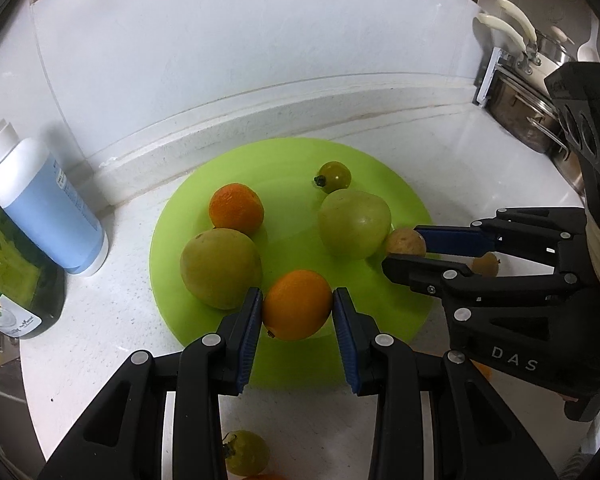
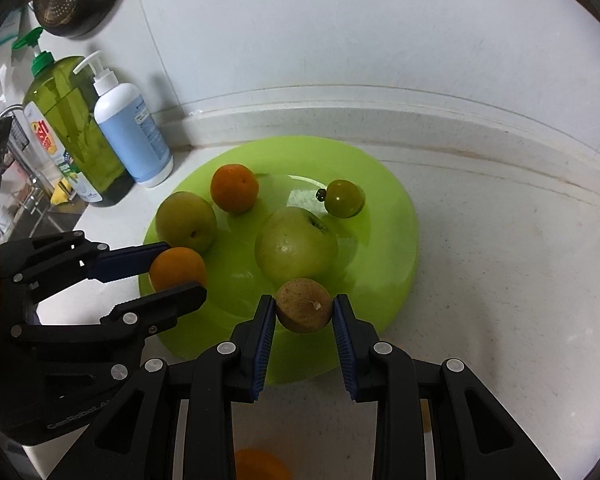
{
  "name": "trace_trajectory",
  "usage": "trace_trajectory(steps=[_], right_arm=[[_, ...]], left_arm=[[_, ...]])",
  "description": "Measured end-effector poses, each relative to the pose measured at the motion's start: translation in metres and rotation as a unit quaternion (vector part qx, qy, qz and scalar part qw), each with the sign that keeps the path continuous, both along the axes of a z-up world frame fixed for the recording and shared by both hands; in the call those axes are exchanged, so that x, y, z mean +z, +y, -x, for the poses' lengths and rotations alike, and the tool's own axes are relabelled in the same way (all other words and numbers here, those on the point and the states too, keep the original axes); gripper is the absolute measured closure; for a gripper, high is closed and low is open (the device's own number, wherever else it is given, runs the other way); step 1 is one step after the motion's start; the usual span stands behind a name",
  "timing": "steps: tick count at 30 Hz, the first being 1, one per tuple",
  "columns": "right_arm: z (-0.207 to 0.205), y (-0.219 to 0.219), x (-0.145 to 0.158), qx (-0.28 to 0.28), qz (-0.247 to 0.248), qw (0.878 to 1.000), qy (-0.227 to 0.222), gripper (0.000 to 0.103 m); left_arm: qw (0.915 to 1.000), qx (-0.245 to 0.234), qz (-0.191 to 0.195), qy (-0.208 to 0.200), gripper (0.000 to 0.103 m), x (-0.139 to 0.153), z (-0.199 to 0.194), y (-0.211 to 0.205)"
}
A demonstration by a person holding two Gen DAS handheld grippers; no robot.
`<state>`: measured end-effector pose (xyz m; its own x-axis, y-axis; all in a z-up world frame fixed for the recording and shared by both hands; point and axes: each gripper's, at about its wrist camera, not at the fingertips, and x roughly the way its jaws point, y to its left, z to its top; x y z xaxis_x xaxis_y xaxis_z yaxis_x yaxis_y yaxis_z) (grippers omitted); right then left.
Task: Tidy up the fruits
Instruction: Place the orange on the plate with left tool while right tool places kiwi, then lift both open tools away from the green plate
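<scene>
The left gripper [image 1: 297, 306] is clamped on an orange [image 1: 297, 305] at the near edge of the lime plate [image 1: 204, 344]; both blue pads touch its sides. The right gripper [image 2: 304, 310] pinches a brown fruit [image 2: 304, 305], small and round, over the plate's near right rim. Whether either fruit rests on the plate or hangs just above it is hard to tell.

Nearer than the plate, on the white counter [image 2: 500, 280], lie 1 green tomato [image 1: 246, 458] and another orange [image 2: 260, 465], both half hidden under the grippers. A small tan fruit [image 1: 486, 264] shows between the right gripper's fingers in the left view.

On the plate beyond: a green fruit [image 1: 220, 268] just left of the held orange, a green apple [image 2: 296, 244] in the middle beside the brown fruit, a 2nd orange [image 1: 236, 208] behind, and a small green tomato [image 2: 344, 198] farthest back.

Left of the plate stand a white-blue pump bottle [image 2: 132, 136] and a green soap bottle [image 2: 74, 128]. A steel pot [image 1: 532, 120] sits far right by the wall.
</scene>
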<state>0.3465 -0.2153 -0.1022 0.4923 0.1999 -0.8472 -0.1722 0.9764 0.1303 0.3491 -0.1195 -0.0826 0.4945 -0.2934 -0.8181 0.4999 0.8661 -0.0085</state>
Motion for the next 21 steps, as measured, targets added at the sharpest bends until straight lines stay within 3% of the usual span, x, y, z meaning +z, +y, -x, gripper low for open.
trace_trajectory(steps=[4, 7, 21], right_arm=[[0.000, 0.000, -0.001, 0.001, -0.003, 1.000, 0.000, 0.072], [0.004, -0.001, 0.002, -0.001, -0.005, 1.000, -0.005, 0.065], [0.044, 0.005, 0.035, -0.011, -0.007, 0.999, -0.047, 0.065]], left_arm=[[1.0000, 0.002, 0.000, -0.001, 0.065, 0.000, -0.001, 0.002], [0.9999, 0.007, -0.001, -0.009, 0.062, 0.004, 0.002, 0.005], [0.9978, 0.039, 0.019, -0.051, 0.056, 0.039, 0.047, 0.040]])
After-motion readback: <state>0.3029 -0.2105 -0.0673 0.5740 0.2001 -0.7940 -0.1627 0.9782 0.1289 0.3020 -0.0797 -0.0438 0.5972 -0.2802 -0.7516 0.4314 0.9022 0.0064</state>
